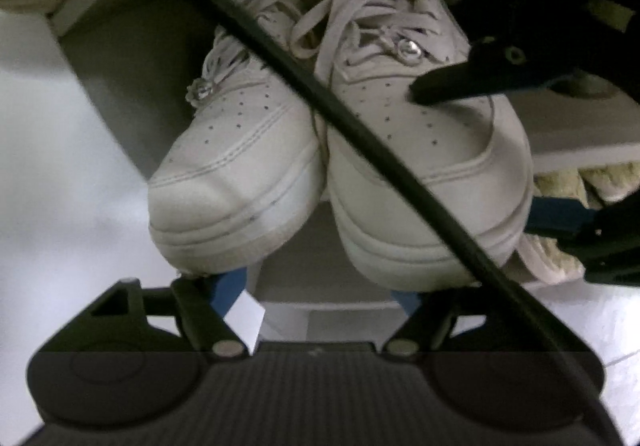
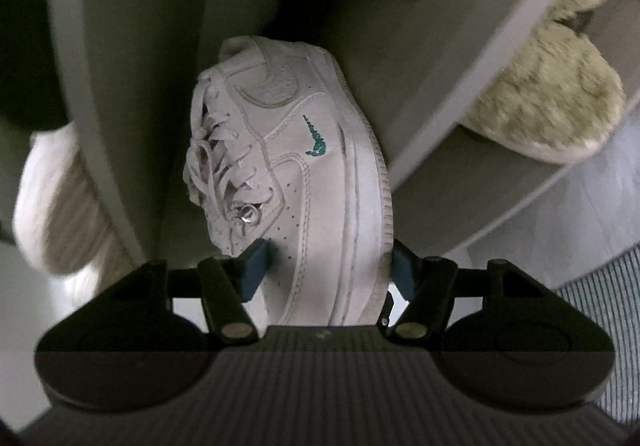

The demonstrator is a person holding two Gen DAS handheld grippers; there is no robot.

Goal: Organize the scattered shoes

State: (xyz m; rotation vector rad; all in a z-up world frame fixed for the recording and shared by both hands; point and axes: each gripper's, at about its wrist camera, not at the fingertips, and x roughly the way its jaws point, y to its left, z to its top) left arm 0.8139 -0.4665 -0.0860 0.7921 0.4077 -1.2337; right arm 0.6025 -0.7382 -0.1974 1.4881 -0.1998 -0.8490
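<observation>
Presently the right gripper (image 2: pixel 326 270) is clamping the toe of a white leather lace-up sneaker (image 2: pixel 292 166), turned on its side at a grey shelf (image 2: pixel 460 182); slipping from this shallow grip is the risk. The left gripper (image 1: pixel 316 288) is standing open beneath its twin (image 1: pixel 236 182), whose toe is overhanging and may tip off. A black cable (image 1: pixel 360 134) may be snagging.

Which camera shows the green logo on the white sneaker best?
The right wrist view: the green logo sits plainly on the sneaker side. The left wrist view shows only toes and laces, no logo.
</observation>
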